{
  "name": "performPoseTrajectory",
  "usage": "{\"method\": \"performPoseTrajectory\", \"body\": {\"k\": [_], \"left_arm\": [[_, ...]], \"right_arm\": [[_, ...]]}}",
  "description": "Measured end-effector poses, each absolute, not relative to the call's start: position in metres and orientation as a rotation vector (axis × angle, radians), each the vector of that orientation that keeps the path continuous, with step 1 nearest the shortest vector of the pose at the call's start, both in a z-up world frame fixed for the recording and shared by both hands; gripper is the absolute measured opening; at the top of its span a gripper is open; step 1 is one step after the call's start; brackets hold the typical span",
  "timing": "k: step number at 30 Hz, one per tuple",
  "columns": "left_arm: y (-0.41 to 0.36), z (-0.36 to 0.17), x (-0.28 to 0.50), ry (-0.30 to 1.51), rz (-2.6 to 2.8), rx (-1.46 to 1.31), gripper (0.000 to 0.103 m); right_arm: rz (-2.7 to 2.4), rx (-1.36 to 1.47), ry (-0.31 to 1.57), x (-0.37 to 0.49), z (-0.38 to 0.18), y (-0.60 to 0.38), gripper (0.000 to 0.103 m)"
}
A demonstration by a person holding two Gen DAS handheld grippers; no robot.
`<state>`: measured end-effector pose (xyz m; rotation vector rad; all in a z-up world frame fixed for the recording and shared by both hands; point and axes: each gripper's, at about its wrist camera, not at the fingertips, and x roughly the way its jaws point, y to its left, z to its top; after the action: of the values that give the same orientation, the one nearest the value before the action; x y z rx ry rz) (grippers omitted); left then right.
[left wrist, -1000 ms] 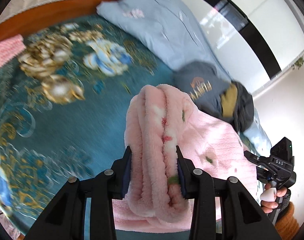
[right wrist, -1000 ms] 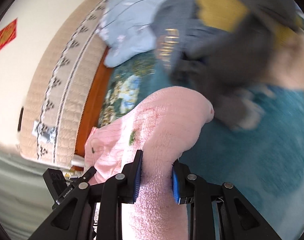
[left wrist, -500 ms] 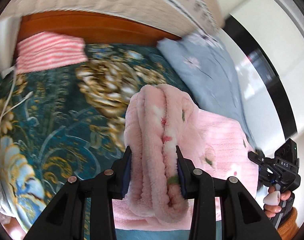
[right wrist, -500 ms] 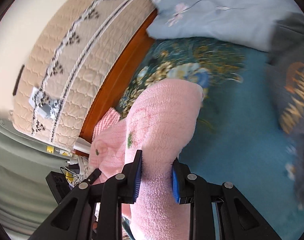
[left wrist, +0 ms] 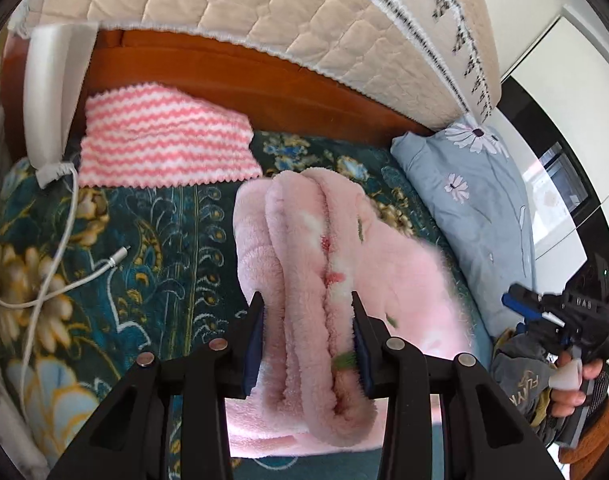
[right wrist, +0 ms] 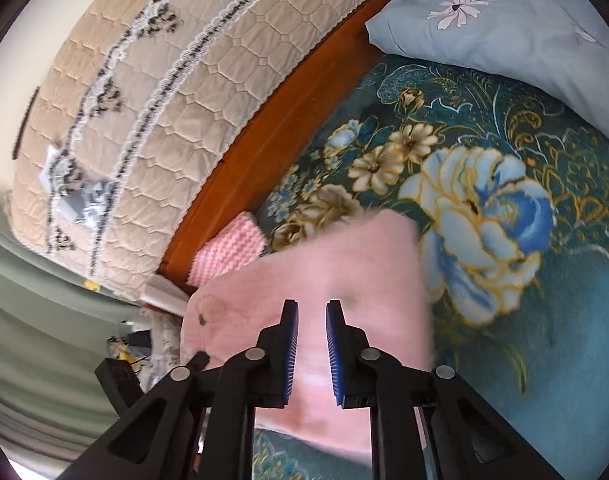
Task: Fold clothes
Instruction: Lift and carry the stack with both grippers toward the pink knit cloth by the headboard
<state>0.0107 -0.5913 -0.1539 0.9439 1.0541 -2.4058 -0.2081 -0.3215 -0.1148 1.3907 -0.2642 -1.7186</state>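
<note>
A folded pink fleece garment (left wrist: pixel 304 240) is bunched in thick layers between the fingers of my left gripper (left wrist: pixel 308 320), which is shut on it above the teal flowered bedspread (left wrist: pixel 144 240). Its free end hangs to the right, blurred. In the right wrist view the same pink garment (right wrist: pixel 344 280) lies blurred below my right gripper (right wrist: pixel 310 328). Those jaws stand nearly together with a narrow gap and nothing between them. The left wrist view shows the right gripper (left wrist: pixel 524 308) off to the right, clear of the cloth, with a hand (left wrist: pixel 572 392) on its handle.
A folded pink-and-white striped cloth (left wrist: pixel 164 136) lies by the wooden bed frame under a quilted headboard (left wrist: pixel 264 20). A white charging cable (left wrist: pixel 64 264) trails at the left. A blue flowered pillow (left wrist: pixel 476 208) is at the right. Dark grey clothes (left wrist: pixel 516 384) sit beyond the right gripper.
Both grippers swung toward the headboard with the pink garment. The garment has come out of the right gripper, whose jaws now stand closer together. The left gripper's hold is unchanged.
</note>
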Motion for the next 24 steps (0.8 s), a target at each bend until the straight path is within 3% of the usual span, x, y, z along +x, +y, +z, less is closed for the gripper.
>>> {"method": "performPoseTrajectory", "body": {"k": [7, 8, 10, 18, 24], "left_arm": [[-0.608, -0.177, 0.014, 1.141, -2.341, 0.953, 0.039], [-0.609, -0.179, 0.015, 1.149, -2.338, 0.953, 0.039], [-0.611, -0.183, 0.016, 1.165, -2.325, 0.955, 0.039], [-0.618, -0.200, 0.024, 1.293, -2.269, 0.946, 0.039], [-0.616, -0.200, 0.022, 1.271, -2.262, 0.955, 0.040]], "right_arm": [[-1.753, 1.477, -0.147, -0.211, -0.156, -0.332, 0.021], [-1.758, 1.488, -0.153, -0.212, -0.163, -0.330, 0.027], [-1.769, 1.505, -0.177, -0.213, -0.175, -0.325, 0.058], [-1.794, 1.590, -0.236, -0.216, -0.220, -0.318, 0.059], [-1.772, 1.644, -0.356, -0.222, -0.249, -0.325, 0.056]]}}
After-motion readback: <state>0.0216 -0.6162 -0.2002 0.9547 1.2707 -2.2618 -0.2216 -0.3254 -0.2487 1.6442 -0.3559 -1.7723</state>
